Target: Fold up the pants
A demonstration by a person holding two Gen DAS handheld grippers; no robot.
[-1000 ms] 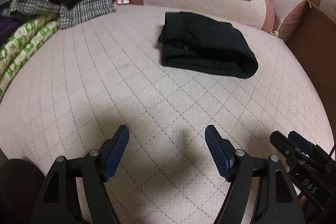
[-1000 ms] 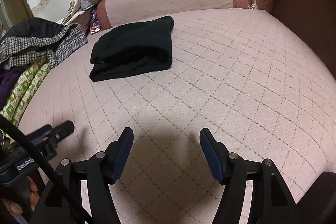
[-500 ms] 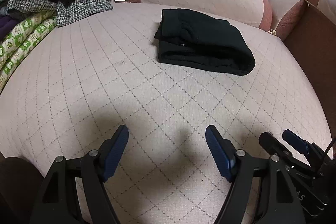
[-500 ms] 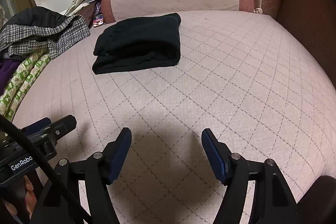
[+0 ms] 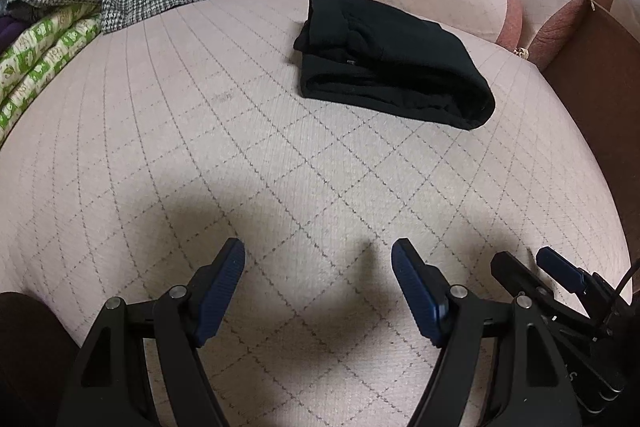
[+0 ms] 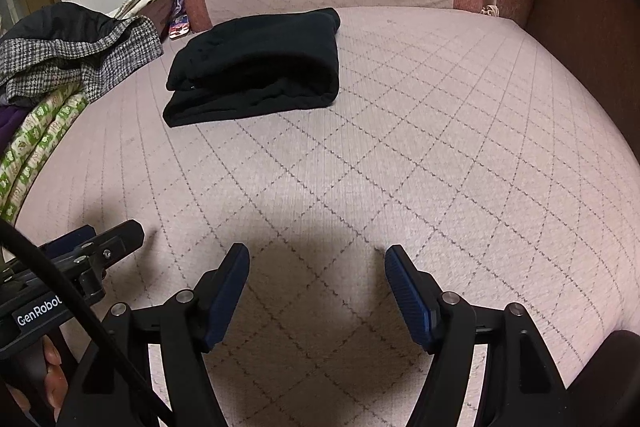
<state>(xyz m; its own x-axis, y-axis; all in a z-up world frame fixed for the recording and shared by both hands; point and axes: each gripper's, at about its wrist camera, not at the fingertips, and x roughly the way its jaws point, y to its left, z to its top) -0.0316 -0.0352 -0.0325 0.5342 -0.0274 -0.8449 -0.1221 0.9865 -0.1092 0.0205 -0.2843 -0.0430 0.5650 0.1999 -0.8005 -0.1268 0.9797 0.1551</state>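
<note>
black folded pants (image 5: 392, 63) | both fingers released | thumb (image 6: 52, 355) only in right view

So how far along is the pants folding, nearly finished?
It looks finished: the black pants lie in a compact folded bundle on the pink bed cover. Nothing is in hand; the left gripper and right gripper are open and empty. Nothing obvious remains.
</note>
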